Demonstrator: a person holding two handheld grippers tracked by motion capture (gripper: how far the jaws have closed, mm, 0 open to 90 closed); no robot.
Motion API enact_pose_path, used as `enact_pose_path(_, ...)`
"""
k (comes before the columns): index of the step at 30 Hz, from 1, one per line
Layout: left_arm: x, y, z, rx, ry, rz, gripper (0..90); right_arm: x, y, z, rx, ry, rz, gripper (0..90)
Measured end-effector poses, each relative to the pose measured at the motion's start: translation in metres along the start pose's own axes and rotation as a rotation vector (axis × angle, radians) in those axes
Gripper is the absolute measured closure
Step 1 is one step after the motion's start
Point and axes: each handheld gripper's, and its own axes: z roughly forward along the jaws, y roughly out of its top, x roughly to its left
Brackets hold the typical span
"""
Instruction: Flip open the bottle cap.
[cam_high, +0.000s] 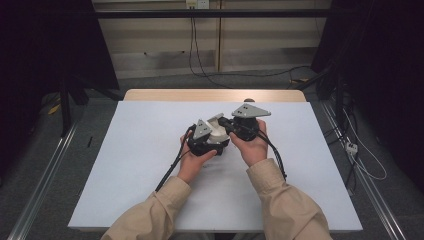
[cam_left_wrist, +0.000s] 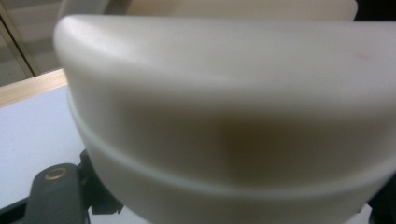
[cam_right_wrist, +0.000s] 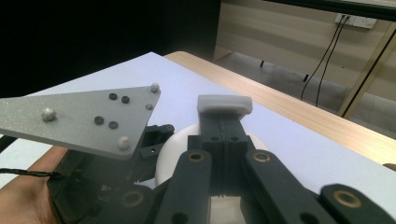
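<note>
**Cream lidded container, held between two grippers: lid work under way**

Right gripper (cam_right_wrist: 224, 108): jaws pressed fully together, their tips pinching a small pale tab (cam_right_wrist: 224, 103) that stands just above the container's white rounded top. The tab looks like a lid edge or flap; which one cannot be told.

Left gripper (cam_high: 206, 139): jaws closed almost completely. The cream container (cam_left_wrist: 224, 121) sits right against them, too close and blurred to show the contact; the high view suggests it is gripped from the left side.

Container, in the high view (cam_high: 218, 131): directly between the two grippers, over the middle of the white table sheet (cam_high: 125, 165).

Progress, as judged: both holds are made and the container is steadied. The lid appears seated, not yet raised. Left to do: pull the tab, free the lid.
</note>
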Motion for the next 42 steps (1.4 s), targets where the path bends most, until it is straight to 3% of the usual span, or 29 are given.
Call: enact_pose_path(42, 0.001, 0.0, 0.001, -0.002, -0.004, -0.006, 18.8, -0.001, 0.014, 0.015, 0.01, -0.011, -0.019, 90.0)
